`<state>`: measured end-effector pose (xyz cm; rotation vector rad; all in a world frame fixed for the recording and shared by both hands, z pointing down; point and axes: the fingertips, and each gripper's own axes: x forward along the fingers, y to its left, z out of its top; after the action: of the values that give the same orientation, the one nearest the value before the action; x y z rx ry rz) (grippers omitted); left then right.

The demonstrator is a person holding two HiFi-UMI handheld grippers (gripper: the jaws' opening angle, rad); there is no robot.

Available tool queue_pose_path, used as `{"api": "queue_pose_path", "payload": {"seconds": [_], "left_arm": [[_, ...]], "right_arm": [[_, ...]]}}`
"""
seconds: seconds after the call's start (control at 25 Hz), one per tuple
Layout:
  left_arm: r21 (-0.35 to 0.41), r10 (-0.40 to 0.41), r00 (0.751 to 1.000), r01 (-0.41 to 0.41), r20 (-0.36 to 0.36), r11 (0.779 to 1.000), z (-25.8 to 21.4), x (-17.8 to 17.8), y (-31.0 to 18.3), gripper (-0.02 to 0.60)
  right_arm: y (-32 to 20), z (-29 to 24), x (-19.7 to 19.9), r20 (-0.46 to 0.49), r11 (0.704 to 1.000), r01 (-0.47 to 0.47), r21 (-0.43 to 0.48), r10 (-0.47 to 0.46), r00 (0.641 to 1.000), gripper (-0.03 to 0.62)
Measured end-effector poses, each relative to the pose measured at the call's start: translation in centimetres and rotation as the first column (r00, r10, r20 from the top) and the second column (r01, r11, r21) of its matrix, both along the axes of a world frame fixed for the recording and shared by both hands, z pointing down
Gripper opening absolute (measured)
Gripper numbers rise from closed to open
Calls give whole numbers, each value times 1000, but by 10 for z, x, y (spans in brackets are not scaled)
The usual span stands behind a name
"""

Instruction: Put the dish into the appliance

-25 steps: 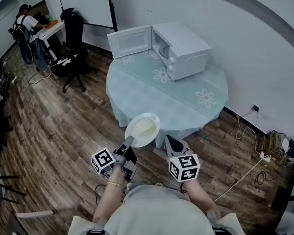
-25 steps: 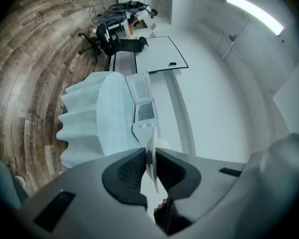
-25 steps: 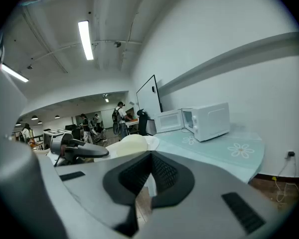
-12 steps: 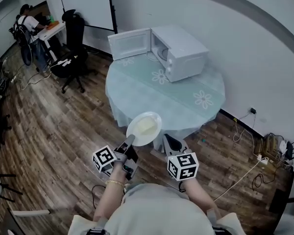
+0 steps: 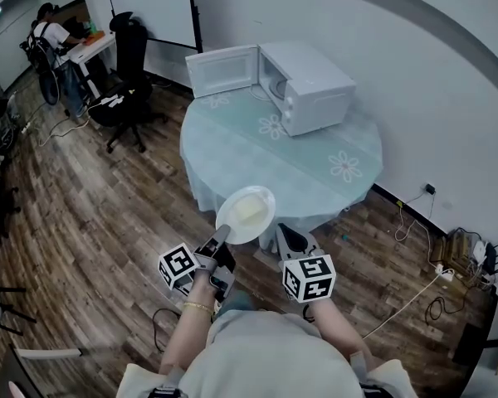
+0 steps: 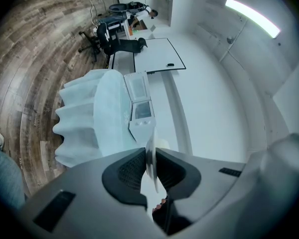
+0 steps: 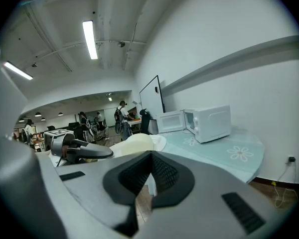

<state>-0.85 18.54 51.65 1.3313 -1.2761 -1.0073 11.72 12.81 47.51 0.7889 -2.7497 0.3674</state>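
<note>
The dish (image 5: 245,214) is pinched at its near rim by the jaws of the left gripper (image 5: 218,240). It is held flat, reaching far toward the surface's (image 5: 315,172) near edge. The jaws of the right gripper (image 5: 289,240) are pressed together, empty.

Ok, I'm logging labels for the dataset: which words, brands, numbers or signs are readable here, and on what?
Nothing readable in any view.
Microwave: any panel print is too small to read.
Cubes on left gripper and right gripper: black-and-white square patterns, no letters.
Plate: plain.
</note>
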Motion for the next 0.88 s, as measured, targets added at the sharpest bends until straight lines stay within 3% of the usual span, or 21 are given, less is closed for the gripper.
{"api": "queue_pose_path", "payload": {"seconds": [0.48,0.88], "left_arm": [[-40,-17,1000,18,6,999,8,-12,-15,52],[-14,-2,1000,2,-12,1000,8,-44,-80,52]], "right_arm": [[-16,10,-9,-7,999,16,-50,-17,1000,5],[-68,8,-40,-6,999,23,-45,-23,1000,5]]}}
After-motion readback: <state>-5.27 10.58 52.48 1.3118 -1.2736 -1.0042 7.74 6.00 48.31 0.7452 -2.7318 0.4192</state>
